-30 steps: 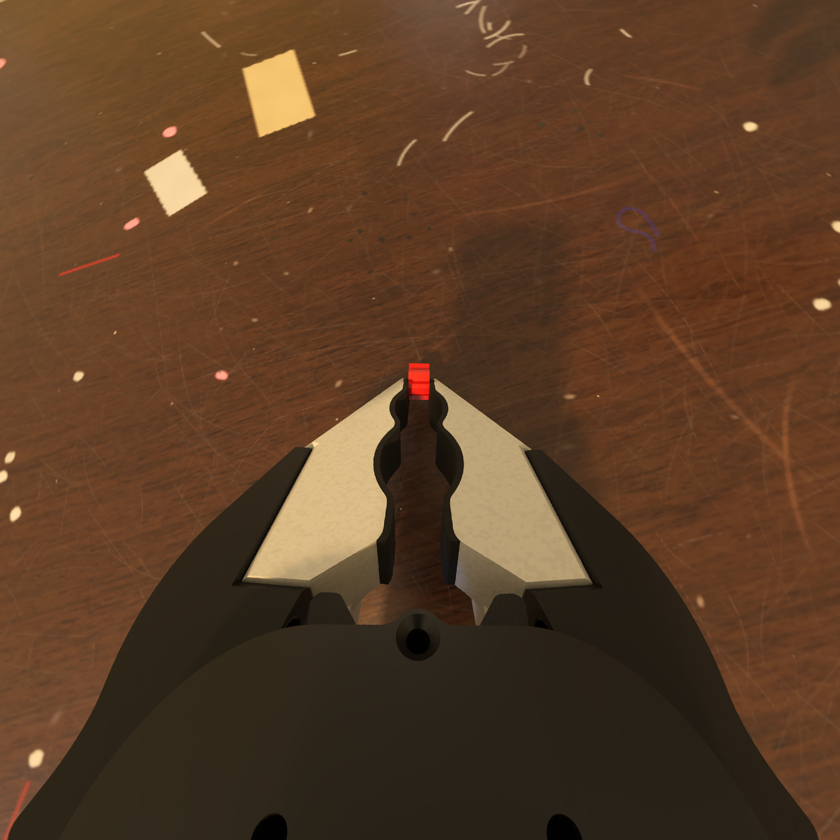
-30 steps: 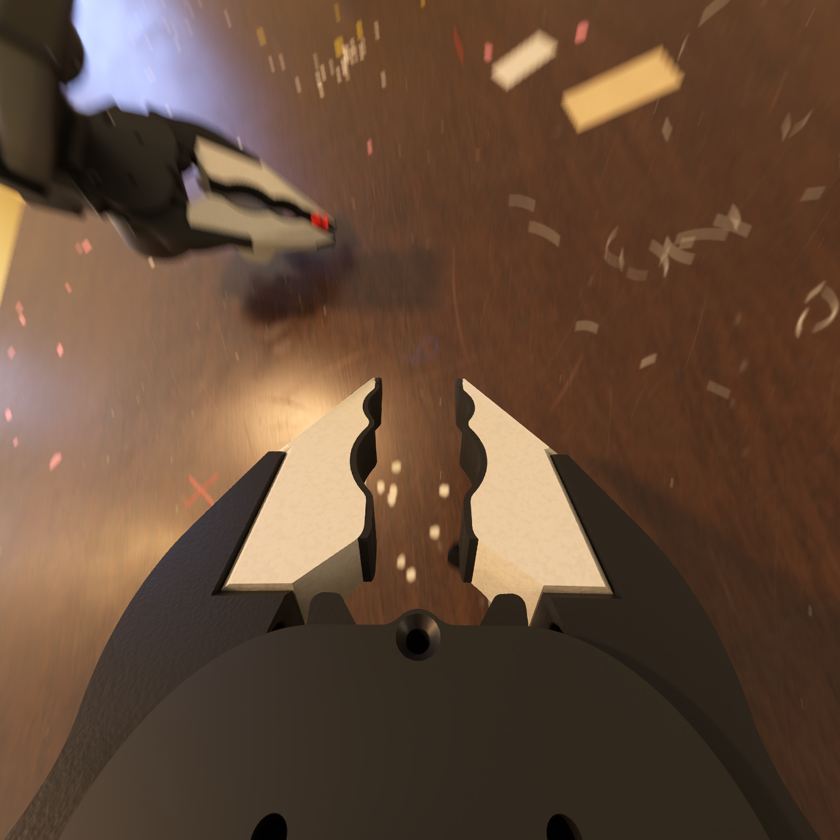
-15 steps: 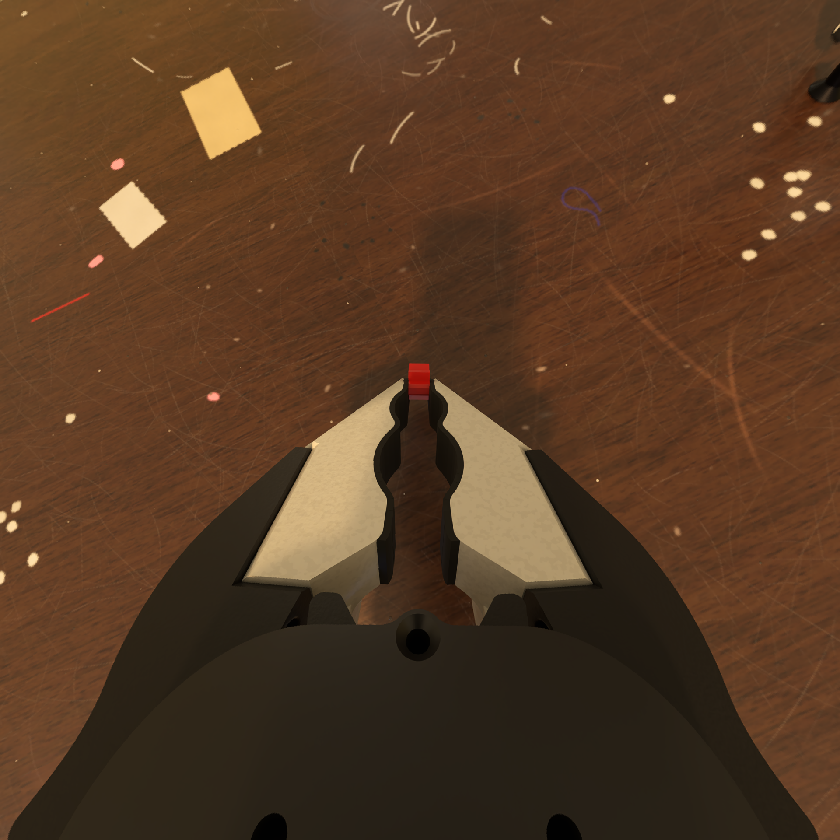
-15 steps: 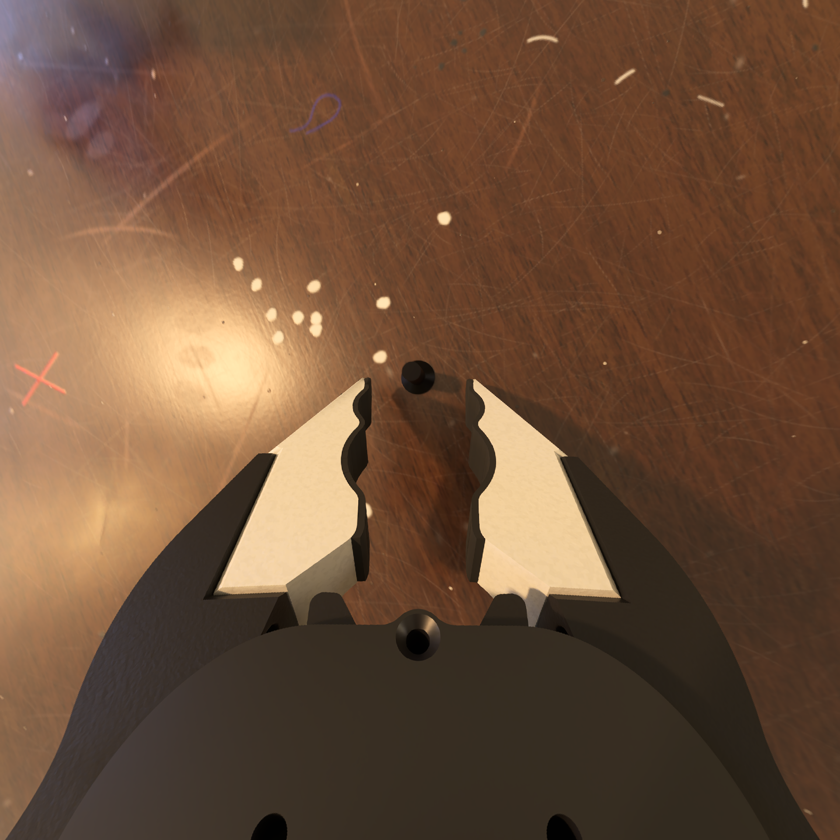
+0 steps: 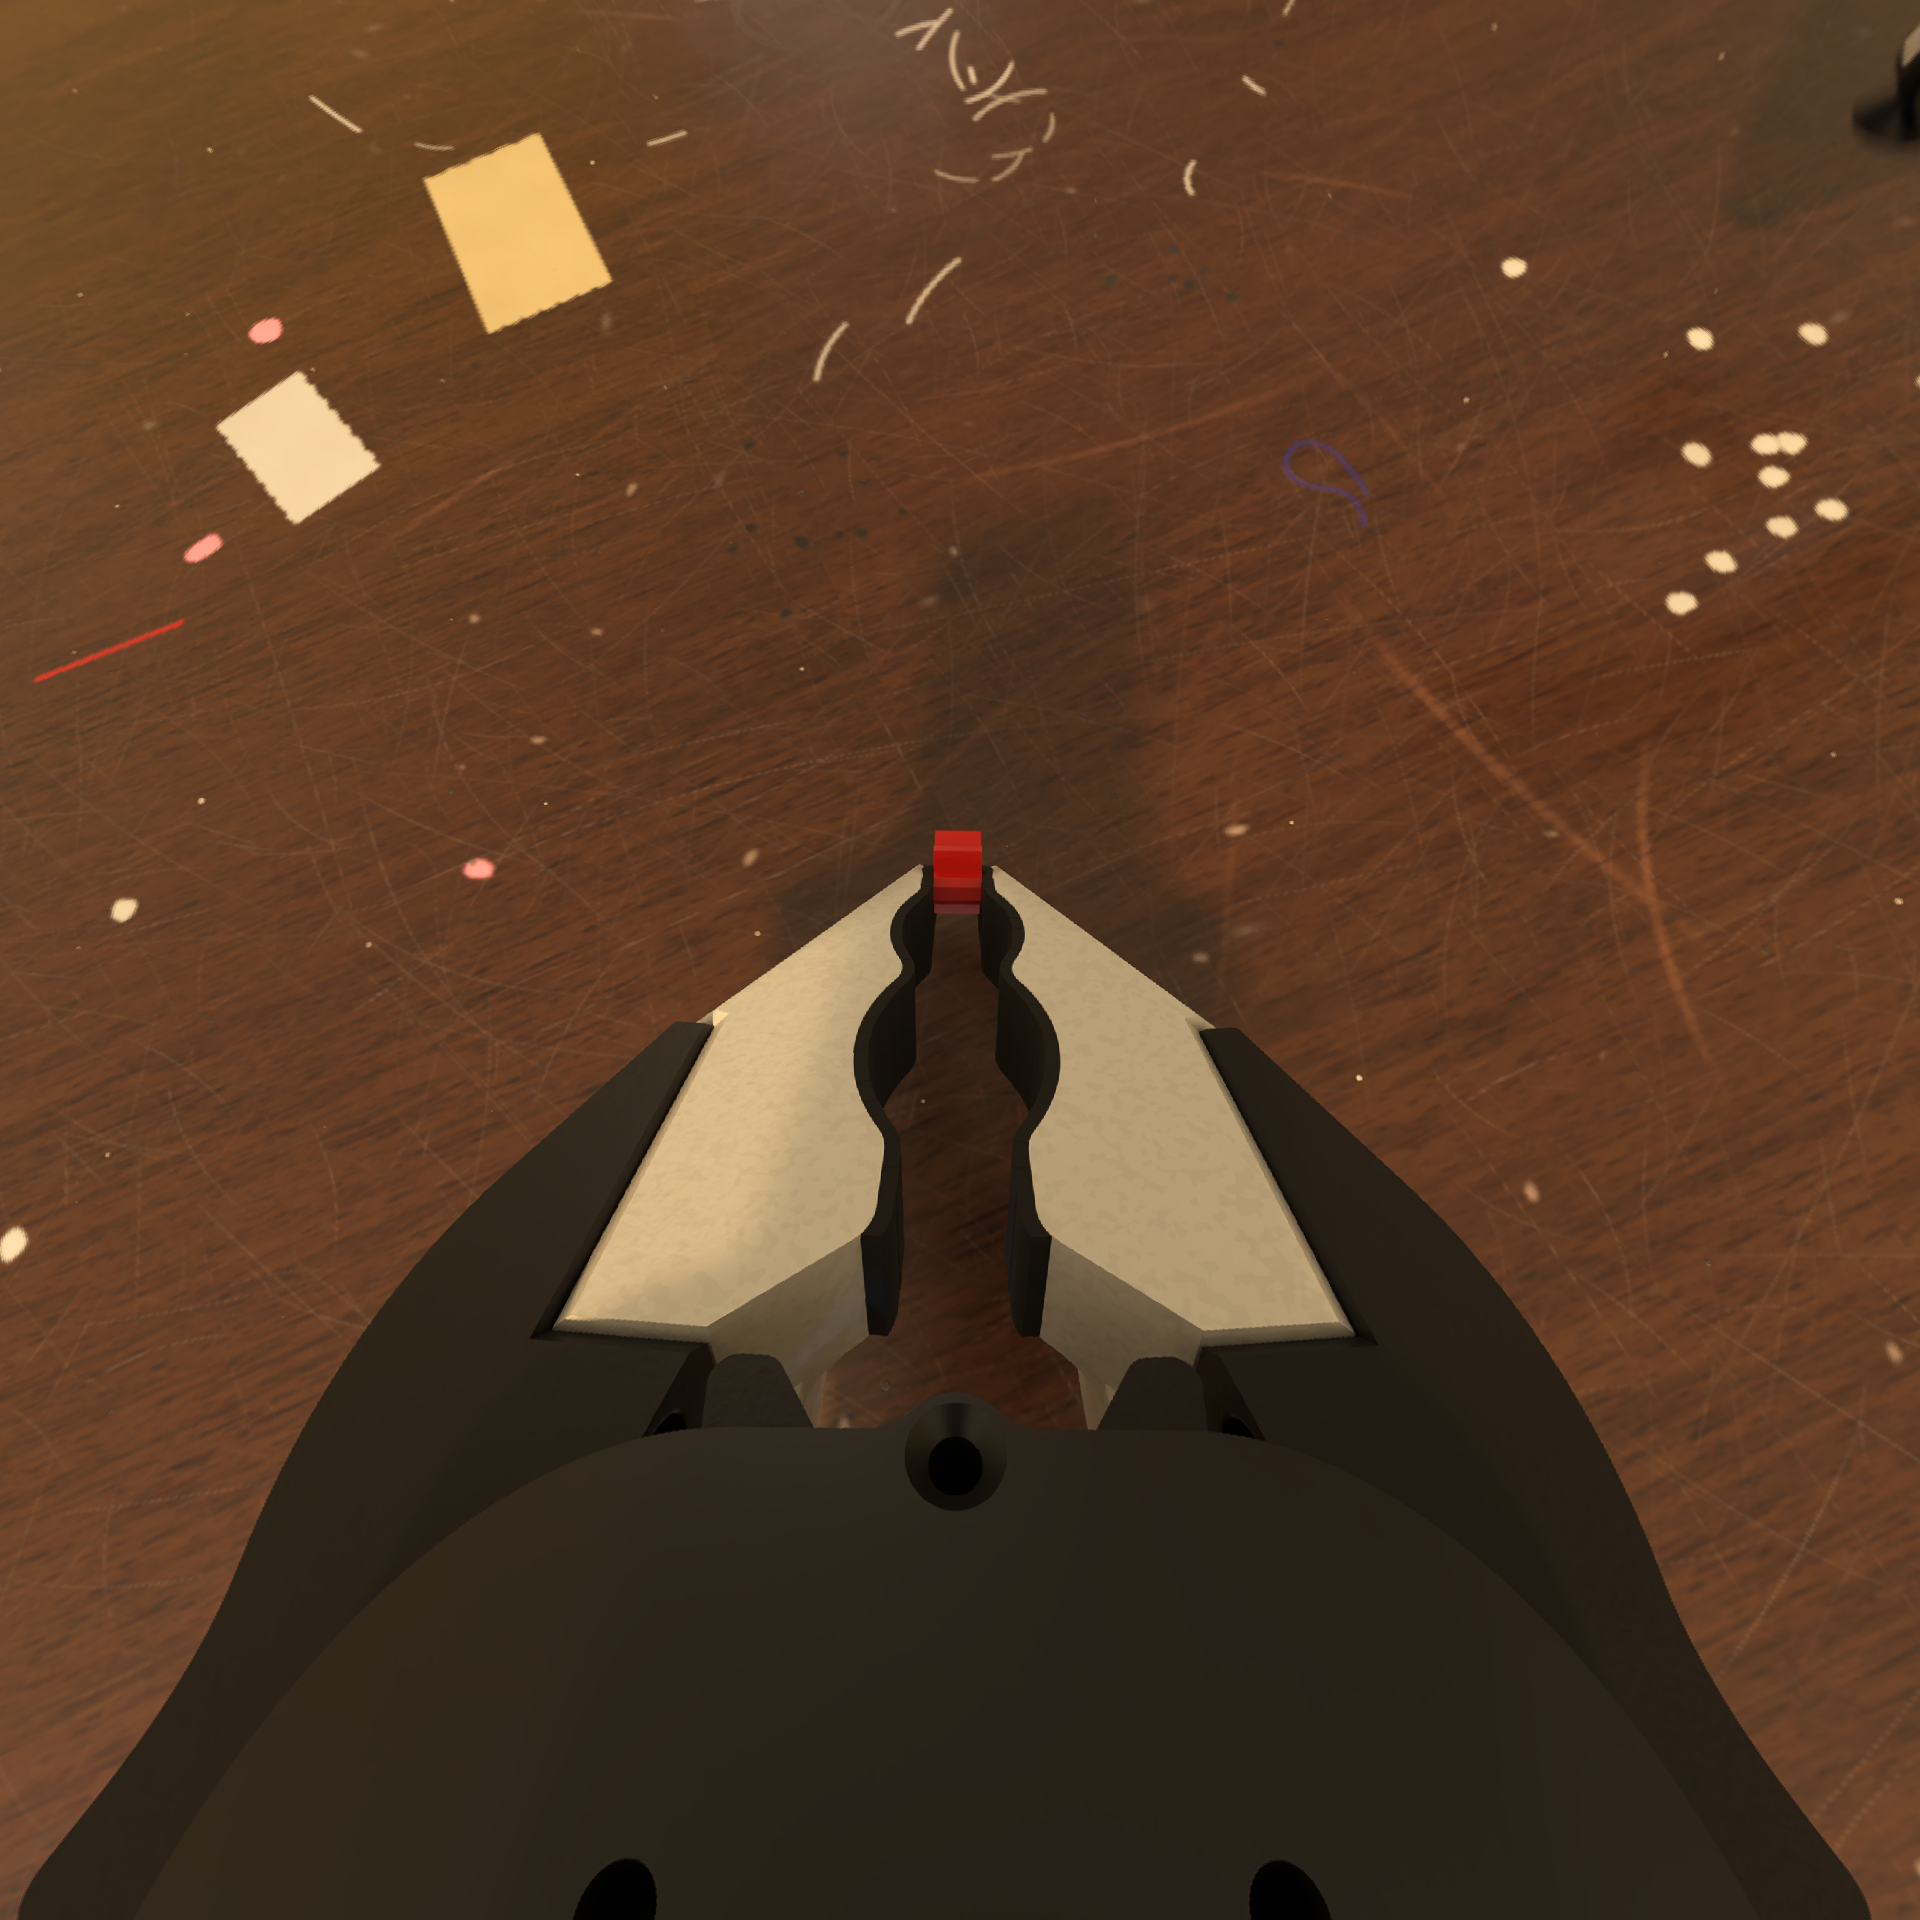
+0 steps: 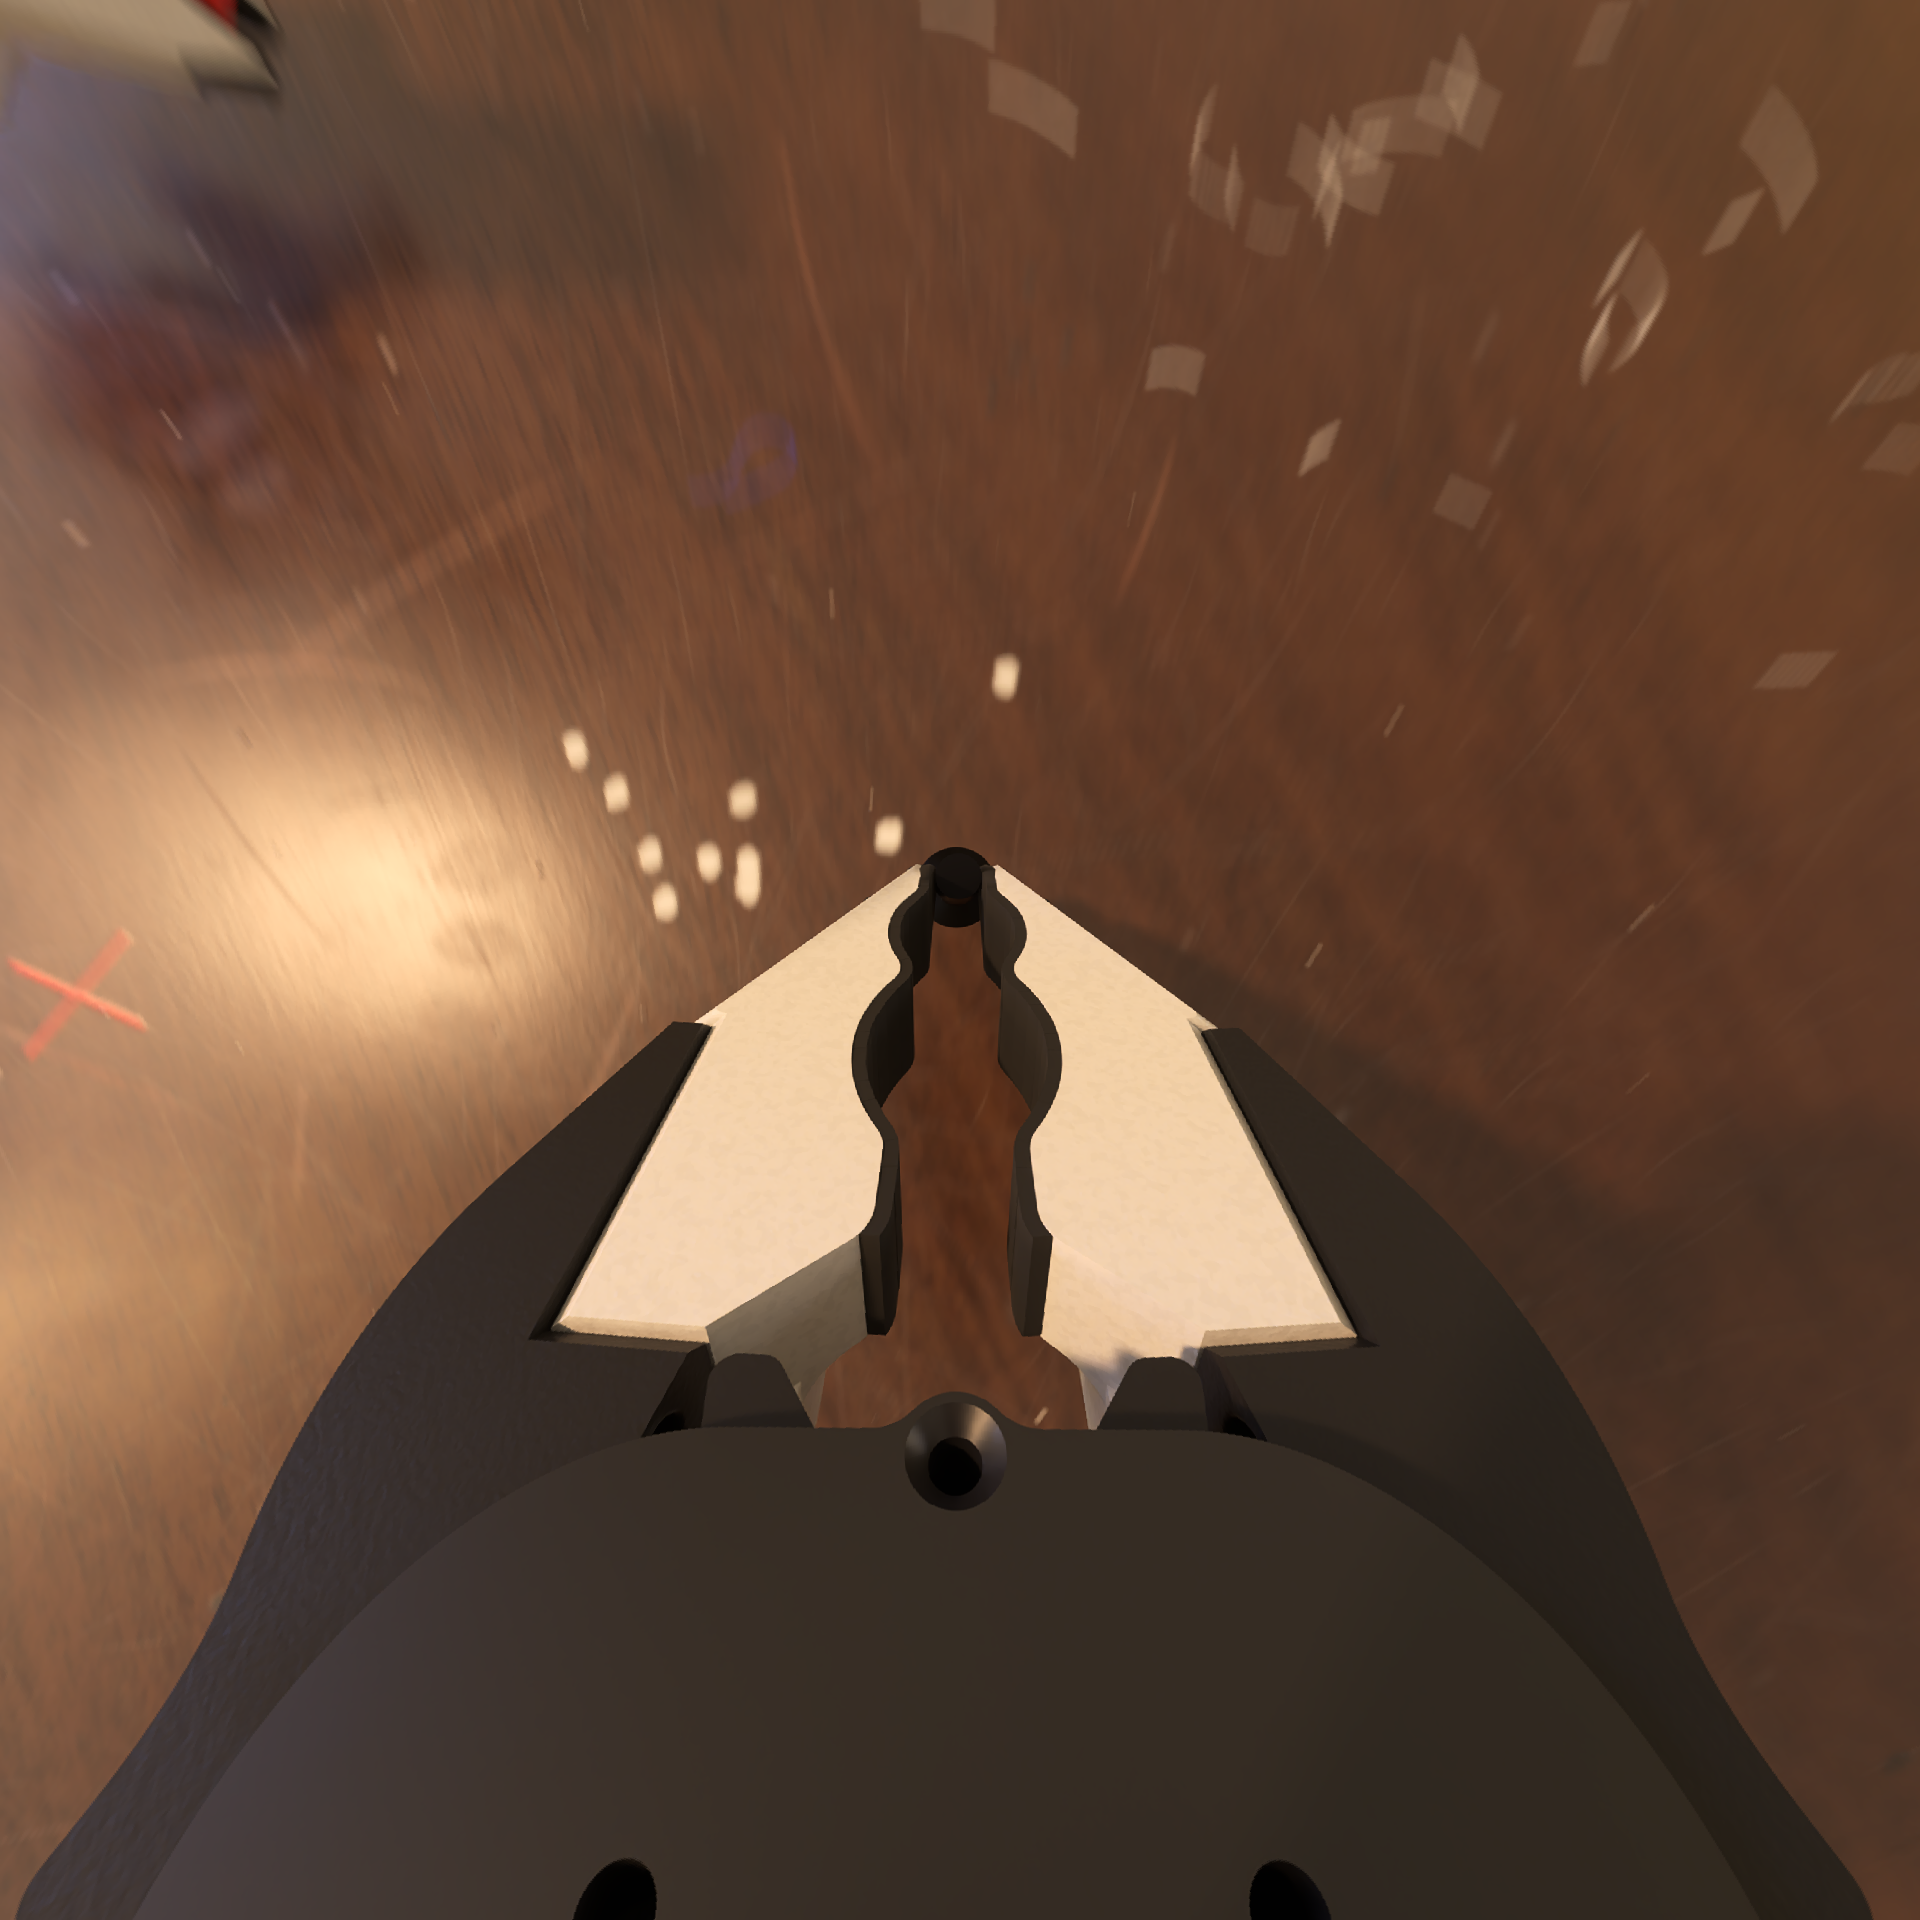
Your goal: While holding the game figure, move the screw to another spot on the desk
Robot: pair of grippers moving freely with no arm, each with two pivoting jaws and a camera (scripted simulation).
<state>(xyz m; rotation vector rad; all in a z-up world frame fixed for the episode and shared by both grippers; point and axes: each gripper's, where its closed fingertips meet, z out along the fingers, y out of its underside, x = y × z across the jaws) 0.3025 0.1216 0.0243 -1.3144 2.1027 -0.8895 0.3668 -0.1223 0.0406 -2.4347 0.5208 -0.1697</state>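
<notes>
My left gripper [image 5: 956, 883] is shut on the small red game figure [image 5: 956, 868], held at its fingertips above the brown wooden desk [image 5: 1351, 935]. My right gripper [image 6: 956, 883] is shut on the small black screw [image 6: 954, 873], whose round head pokes out between the fingertips. The right wrist view is blurred by motion. A corner of the left gripper [image 6: 223, 36] with a bit of red shows at the top left of the right wrist view. A dark part of the right gripper [image 5: 1891, 104] shows at the top right edge of the left wrist view.
Two pale paper rectangles [image 5: 516, 231] [image 5: 298, 447] lie flat on the desk at the far left. Small white dots [image 5: 1766, 478], pink dots, a red line [image 5: 109, 651], a red cross [image 6: 78, 992] and a purple loop [image 5: 1325, 478] mark the scratched surface.
My right gripper has closed on the screw, which stood just ahead of its open fingers half a second ago, and is now moving. The left gripper keeps hold of the figure and has shifted slightly.
</notes>
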